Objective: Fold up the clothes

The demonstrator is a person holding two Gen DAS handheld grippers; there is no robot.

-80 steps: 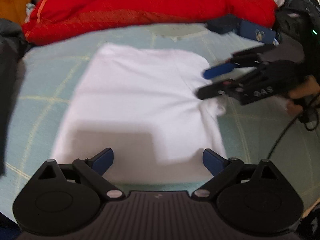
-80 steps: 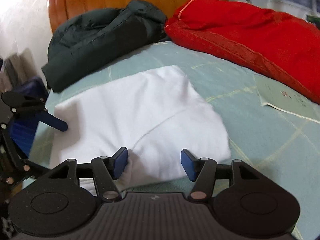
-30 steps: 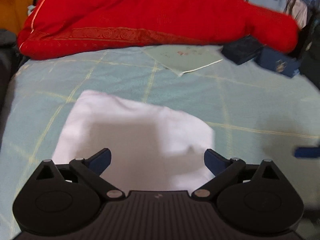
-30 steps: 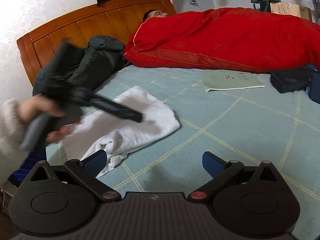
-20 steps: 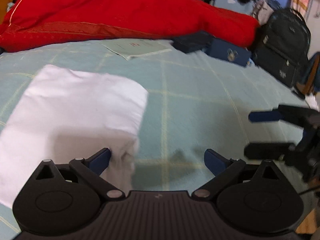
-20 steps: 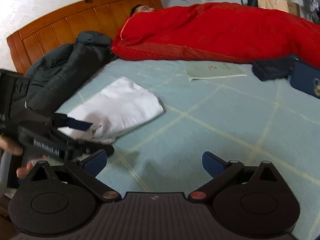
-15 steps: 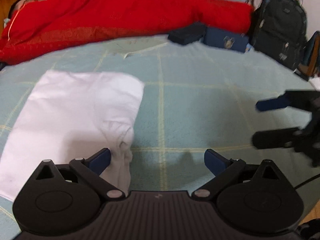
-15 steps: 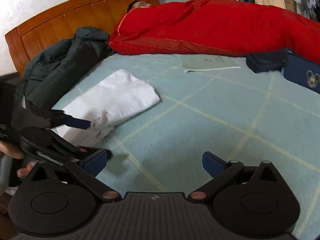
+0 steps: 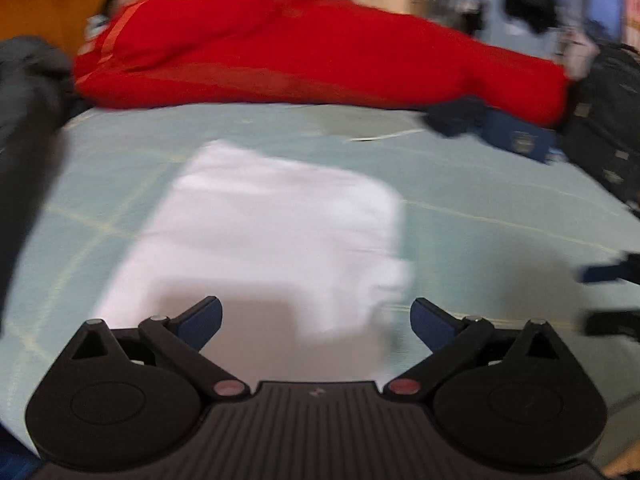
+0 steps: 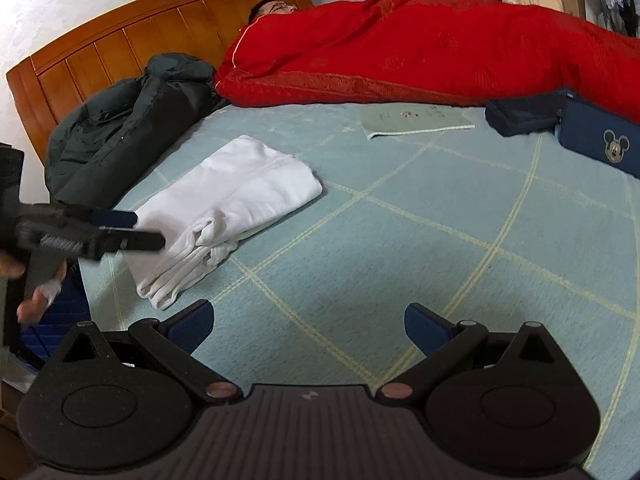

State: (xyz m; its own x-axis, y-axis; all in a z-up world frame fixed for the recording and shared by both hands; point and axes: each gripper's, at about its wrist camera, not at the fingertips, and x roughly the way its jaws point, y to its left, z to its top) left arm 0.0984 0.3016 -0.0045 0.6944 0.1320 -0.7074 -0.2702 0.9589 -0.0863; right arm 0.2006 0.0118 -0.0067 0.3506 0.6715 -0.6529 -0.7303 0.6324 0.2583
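- Folded white garment (image 10: 236, 196) lies on the green bed sheet (image 10: 400, 240), near its headboard-side edge.
- Left gripper (image 9: 316, 320) over garment, jaws wide, empty.
- Right gripper (image 10: 308, 320) over bare sheet, jaws wide, empty.

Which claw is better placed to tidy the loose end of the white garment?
Left, probably. The left claw hangs open right at the white garment's bunched end, while the right claw sits open over bare green sheet, off to the side.

1 white garment (image 10: 240, 196), 1 quilt (image 10: 420, 40), 2 tongs (image 10: 308, 322)
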